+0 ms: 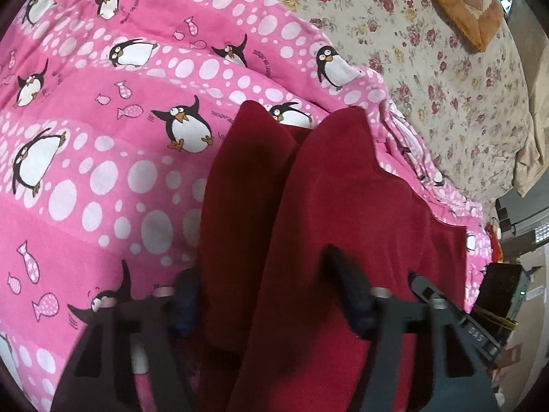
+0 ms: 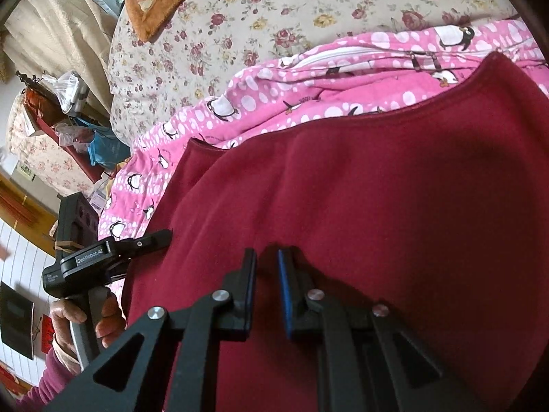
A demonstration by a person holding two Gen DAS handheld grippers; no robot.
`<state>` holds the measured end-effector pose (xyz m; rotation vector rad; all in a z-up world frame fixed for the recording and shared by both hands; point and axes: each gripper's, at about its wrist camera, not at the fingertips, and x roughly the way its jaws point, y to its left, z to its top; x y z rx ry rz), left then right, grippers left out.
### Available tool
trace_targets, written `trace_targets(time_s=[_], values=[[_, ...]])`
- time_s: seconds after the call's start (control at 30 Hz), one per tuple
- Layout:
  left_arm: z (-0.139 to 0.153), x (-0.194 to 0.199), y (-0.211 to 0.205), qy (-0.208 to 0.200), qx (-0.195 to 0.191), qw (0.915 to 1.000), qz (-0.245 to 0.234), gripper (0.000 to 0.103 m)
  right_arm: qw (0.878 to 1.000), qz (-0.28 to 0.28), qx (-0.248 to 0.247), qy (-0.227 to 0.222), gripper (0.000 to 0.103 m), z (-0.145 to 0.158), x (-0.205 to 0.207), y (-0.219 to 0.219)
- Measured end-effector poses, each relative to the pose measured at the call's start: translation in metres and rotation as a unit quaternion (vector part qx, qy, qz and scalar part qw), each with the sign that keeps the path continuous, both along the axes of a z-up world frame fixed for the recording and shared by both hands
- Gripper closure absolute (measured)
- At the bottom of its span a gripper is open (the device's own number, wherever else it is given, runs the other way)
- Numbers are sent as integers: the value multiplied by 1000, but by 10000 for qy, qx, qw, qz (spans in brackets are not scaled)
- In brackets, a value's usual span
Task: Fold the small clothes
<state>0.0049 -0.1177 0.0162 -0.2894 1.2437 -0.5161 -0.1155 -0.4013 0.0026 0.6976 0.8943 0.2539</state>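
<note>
red cloth (image 1: 343,213) between wide tongs (image 1: 264,295)

- You are looking at one garment, a dark red fleece piece (image 1: 343,213), soft and plain, with no print or fastening showing.
- In your left wrist view it hangs in two long folds side by side, a darker, shadowed one on the left and a brighter, wider one on the right, each ending in a rounded tip at the top.
- In your right wrist view the same dark red fleece piece (image 2: 360,189) spreads broad and mostly smooth, with a shallow crease running down its middle.
- Its far edge there is a stitched hem that curves from a corner on the left up to a corner at the upper right.
</note>
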Motion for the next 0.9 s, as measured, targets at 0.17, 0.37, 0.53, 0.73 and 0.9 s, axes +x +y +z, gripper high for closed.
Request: trace_targets(time_s=[0.17,0.37,0.53,0.73,0.9], values=[[12,-6,-3,97,-257,9996,-98,101,10000,2,9,12,91,0,0,0],[44,-15,6,110,-1081,9940,-114,102,9988,66,149,467,88,5,11,-3],[78,-39,-23,-140,-1450,9878,-556,103,9986,349,53,384,65,9,19,7],[89,-65,-67,-82,-1504,9839,-964,103,9980,109,439,445,69,8,17,-7],[85,-83,-97,76,-1524,9818,-1134,103,9906,-316,1285,359,69,9,-12,-46]])
